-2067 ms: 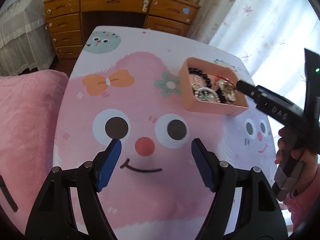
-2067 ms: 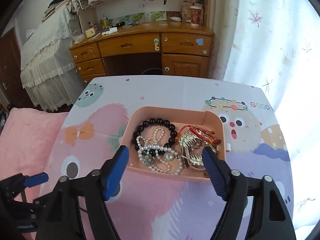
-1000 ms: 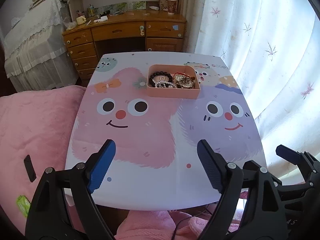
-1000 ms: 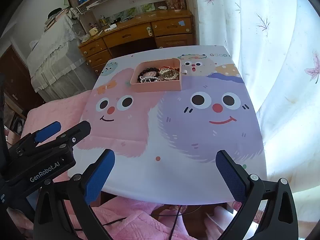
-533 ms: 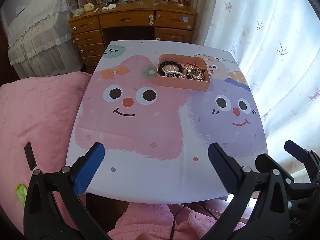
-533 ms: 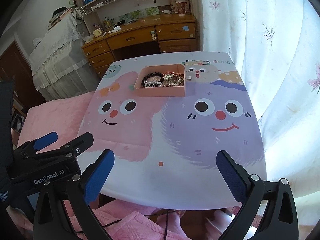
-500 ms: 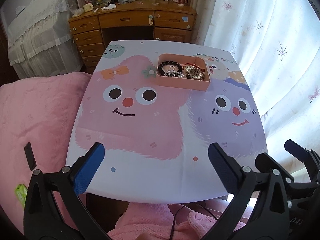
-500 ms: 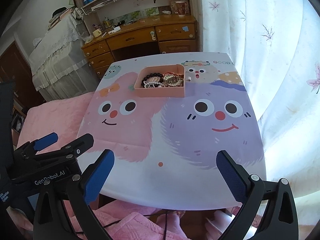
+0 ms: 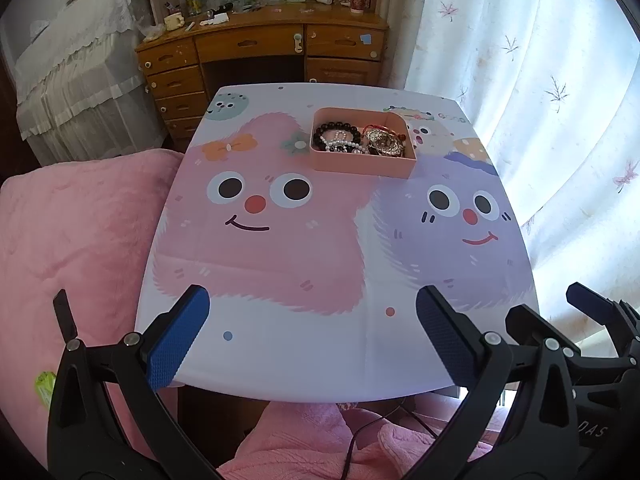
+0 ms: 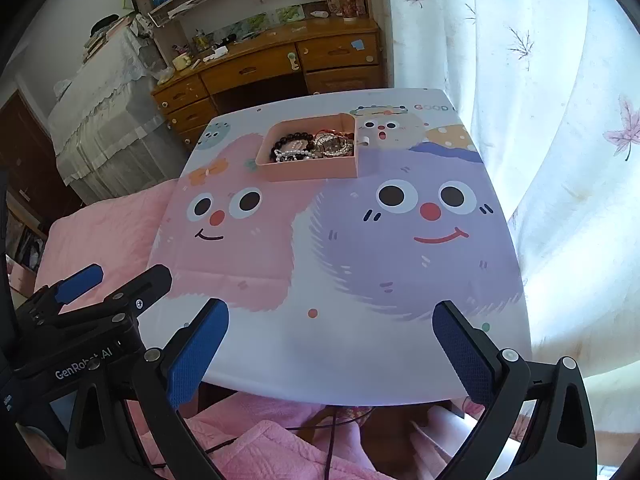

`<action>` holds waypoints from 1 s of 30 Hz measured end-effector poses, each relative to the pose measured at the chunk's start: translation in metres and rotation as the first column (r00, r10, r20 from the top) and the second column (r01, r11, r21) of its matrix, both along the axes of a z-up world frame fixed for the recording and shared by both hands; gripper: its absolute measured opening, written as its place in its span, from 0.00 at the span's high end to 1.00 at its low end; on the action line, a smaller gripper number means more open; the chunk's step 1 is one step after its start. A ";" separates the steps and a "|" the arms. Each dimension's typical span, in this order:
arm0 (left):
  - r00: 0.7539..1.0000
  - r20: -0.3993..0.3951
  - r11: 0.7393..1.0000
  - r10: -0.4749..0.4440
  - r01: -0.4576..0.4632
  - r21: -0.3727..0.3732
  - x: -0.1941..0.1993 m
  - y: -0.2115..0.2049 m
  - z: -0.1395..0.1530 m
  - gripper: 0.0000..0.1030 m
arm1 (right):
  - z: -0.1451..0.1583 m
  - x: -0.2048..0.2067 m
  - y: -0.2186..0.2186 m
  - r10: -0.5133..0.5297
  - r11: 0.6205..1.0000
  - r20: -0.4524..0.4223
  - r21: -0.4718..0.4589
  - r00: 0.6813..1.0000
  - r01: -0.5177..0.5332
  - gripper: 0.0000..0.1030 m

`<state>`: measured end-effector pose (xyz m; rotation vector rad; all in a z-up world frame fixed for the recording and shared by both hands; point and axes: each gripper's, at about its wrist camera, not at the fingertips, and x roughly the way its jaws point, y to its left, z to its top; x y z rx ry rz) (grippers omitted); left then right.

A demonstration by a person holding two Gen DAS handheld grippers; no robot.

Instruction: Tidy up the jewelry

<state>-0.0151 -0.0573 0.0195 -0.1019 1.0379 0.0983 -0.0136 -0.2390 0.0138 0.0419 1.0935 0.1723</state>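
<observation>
From the left wrist, the left gripper (image 9: pixel 308 320) hangs spread and empty, the pink tray (image 9: pixel 360 166) of jewelry well ahead of it, slightly right; from the right wrist, the right gripper (image 10: pixel 332 334) gapes wide, tray (image 10: pixel 308 170) far ahead, slightly left.

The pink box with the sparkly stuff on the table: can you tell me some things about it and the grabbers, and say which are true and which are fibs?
1. The pink box sits on the far part of the cartoon table. True.
2. The black bead bracelet lies on the table outside the box. False: it is inside the box.
3. The left hand-held gripper is open and empty. True.
4. The right hand-held gripper is squeezing the pearl beads. False: it is open and empty, and the pearls are in the box.
5. The box has a lid on. False: it is open on top.
</observation>
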 end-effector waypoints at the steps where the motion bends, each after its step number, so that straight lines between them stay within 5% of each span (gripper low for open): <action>1: 1.000 0.003 1.000 -0.001 0.001 0.000 -0.001 -0.001 0.000 0.01 | 0.000 -0.001 -0.001 -0.002 1.000 0.003 -0.001 1.000 0.002 0.00; 30: 0.999 0.030 0.999 -0.018 0.016 0.045 -0.007 -0.018 0.010 0.01 | 0.004 -0.008 -0.017 -0.029 1.000 0.011 -0.002 1.000 0.029 0.00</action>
